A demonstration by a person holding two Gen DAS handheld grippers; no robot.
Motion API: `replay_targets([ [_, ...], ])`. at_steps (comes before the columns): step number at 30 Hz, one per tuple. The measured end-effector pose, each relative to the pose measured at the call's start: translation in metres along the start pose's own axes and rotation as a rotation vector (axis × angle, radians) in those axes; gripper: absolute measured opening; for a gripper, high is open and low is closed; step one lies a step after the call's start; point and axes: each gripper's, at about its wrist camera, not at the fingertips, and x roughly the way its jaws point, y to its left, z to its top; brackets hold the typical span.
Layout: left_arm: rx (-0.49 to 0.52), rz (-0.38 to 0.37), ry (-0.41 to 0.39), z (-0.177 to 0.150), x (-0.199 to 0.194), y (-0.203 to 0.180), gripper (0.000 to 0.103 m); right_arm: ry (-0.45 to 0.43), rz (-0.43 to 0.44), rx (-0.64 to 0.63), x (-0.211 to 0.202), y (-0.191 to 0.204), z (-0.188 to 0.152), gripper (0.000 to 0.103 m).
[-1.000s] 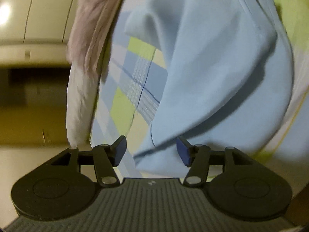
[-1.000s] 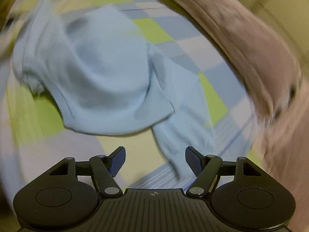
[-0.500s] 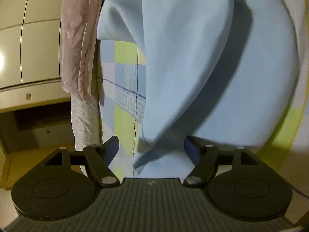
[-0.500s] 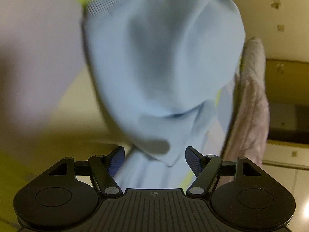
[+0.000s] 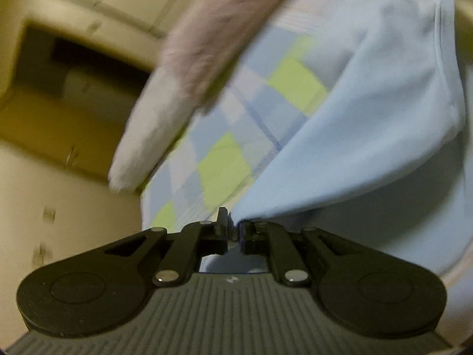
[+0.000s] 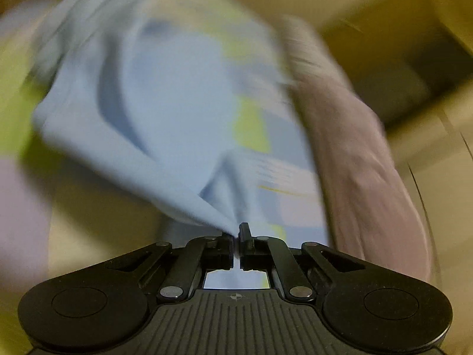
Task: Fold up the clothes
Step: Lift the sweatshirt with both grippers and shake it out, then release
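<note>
A light blue garment spreads over a bed with a blue, green and white checked sheet. My left gripper is shut on a pinched edge of the garment, whose cloth runs up and to the right from the jaws. In the right wrist view the same light blue garment is blurred by motion. My right gripper is shut on another edge of it, and the fabric fans out up and to the left from the jaws.
A pinkish-grey blanket or towel lies bunched along the far side of the bed, also seen as the pinkish blanket at the right. Beige cabinet panels and a dark recess stand beyond the bed edge.
Both grippers, open one second and half a second ago, have shut on edges of the light blue garment. Both views have swung and the right one is blurred.
</note>
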Motion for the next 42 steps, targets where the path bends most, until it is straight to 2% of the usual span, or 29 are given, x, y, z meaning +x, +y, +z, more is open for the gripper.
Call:
replay_targets([
  [1,-0.06,0.01,0.009,0.006,-0.006,0.012,0.007,-0.005,-0.03,0.09,-0.013,-0.016,0.005,0.001],
  [4,-0.216,0.042,-0.061,0.027,-0.033,0.061,0.007,-0.045,-0.14,0.299,-0.057,-0.064,0.019,0.001],
  [6,-0.269,0.06,-0.14,0.044,-0.055,0.089,0.007,-0.082,-0.239,0.384,-0.093,-0.093,0.034,0.001],
  [10,-0.364,0.049,-0.341,0.073,-0.098,0.141,0.007,-0.147,-0.461,0.48,-0.18,-0.137,0.07,0.001],
  [14,-0.416,0.0,-0.51,0.088,-0.126,0.186,0.007,-0.161,-0.655,0.524,-0.257,-0.151,0.107,0.001],
  [17,-0.385,-0.023,-0.605,0.084,-0.149,0.198,0.007,-0.145,-0.781,0.538,-0.308,-0.144,0.133,0.001],
  [21,-0.42,-0.062,-0.669,0.064,-0.169,0.205,0.007,-0.133,-0.886,0.543,-0.359,-0.121,0.158,0.001],
  [24,-0.458,-0.087,-0.687,0.046,-0.182,0.204,0.007,-0.104,-0.915,0.552,-0.383,-0.101,0.174,0.001],
  [27,-0.491,-0.113,-0.673,0.025,-0.198,0.208,0.007,-0.066,-0.915,0.549,-0.398,-0.079,0.19,0.002],
  [29,-0.512,-0.131,-0.663,0.011,-0.209,0.21,0.007,-0.042,-0.9,0.542,-0.397,-0.07,0.199,0.002],
  [33,-0.522,-0.149,-0.621,0.006,-0.216,0.22,0.007,-0.002,-0.862,0.525,-0.392,-0.065,0.207,0.002],
  [38,-0.485,-0.143,-0.54,0.031,-0.185,0.222,0.007,0.021,-0.79,0.495,-0.357,-0.094,0.194,0.002],
  [41,-0.479,-0.177,-0.469,0.066,-0.134,0.217,0.007,0.054,-0.728,0.506,-0.305,-0.13,0.176,0.002],
  [42,-0.476,-0.193,-0.424,0.085,-0.106,0.214,0.007,0.076,-0.699,0.523,-0.284,-0.145,0.172,0.002],
])
